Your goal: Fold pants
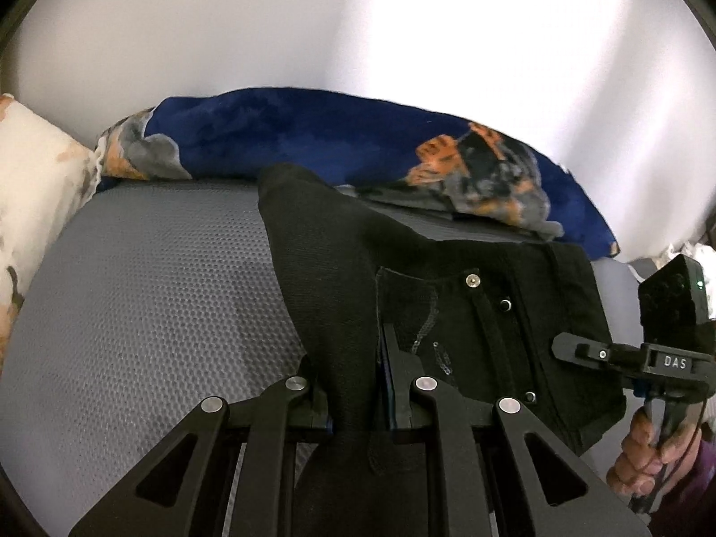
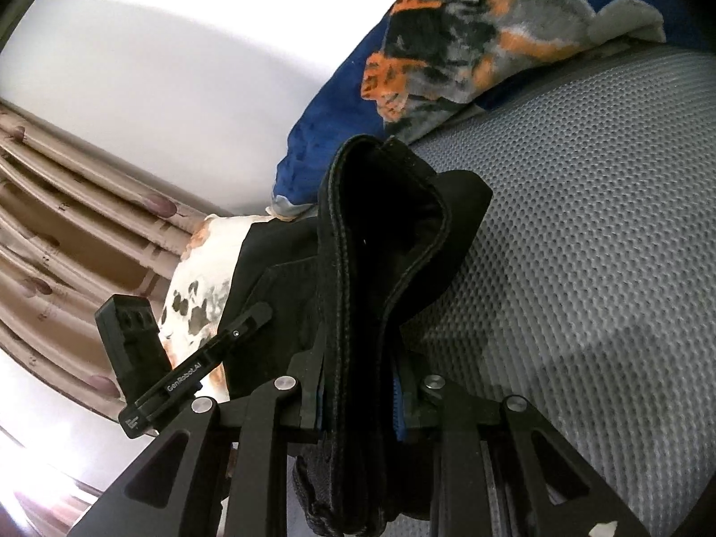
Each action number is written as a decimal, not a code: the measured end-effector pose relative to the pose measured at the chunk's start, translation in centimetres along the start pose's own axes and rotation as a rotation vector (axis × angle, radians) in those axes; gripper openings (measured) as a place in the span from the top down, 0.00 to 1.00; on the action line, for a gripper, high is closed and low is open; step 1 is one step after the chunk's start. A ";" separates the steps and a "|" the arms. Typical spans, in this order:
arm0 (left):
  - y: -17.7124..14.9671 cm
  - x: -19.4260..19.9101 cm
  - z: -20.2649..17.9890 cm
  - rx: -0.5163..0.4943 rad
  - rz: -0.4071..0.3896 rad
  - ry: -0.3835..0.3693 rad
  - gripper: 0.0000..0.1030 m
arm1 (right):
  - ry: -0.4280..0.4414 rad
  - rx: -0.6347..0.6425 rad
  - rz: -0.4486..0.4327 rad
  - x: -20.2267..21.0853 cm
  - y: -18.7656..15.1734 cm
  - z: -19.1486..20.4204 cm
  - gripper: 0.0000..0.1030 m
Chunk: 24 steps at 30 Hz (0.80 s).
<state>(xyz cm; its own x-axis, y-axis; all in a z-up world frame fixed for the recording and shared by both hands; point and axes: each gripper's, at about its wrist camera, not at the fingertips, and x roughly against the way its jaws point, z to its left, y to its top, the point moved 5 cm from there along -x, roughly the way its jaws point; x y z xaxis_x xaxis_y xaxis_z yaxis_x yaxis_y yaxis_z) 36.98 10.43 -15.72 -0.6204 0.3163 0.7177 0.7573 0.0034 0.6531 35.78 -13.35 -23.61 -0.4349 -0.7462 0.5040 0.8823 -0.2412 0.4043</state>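
The black pants (image 1: 452, 295) hang over a grey mesh-textured bed surface (image 1: 147, 295), the waistband with rivets and pocket facing the left wrist view. My left gripper (image 1: 358, 385) is shut on a fold of the black fabric. The other gripper (image 1: 581, 349) shows at the right edge of that view, clamped on the waistband, with a hand (image 1: 649, 452) around its handle. In the right wrist view my right gripper (image 2: 362, 385) is shut on a thick bunch of the pants (image 2: 380, 232), with stitched hems standing up between the fingers. The left gripper (image 2: 255, 317) appears to its left.
A blue blanket (image 1: 286, 134) with an orange and grey print lies bunched along the far side of the bed. A white patterned pillow (image 1: 31, 179) sits at the left. A pale wall rises behind. Brown pleated curtains (image 2: 67, 232) hang at the left of the right wrist view.
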 end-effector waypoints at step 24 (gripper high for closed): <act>-2.1 3.1 5.3 0.066 -0.089 0.335 0.23 | -0.520 0.335 -0.248 3.6 -2.1 3.3 0.62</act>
<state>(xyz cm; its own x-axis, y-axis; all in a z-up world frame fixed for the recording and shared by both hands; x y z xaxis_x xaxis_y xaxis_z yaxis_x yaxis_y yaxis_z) 34.56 16.43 -16.10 -0.7085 -0.0172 0.7055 0.7023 0.0812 0.7072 31.73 -13.52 -20.14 -0.7224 -0.2770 0.6336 0.6773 -0.0985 0.7291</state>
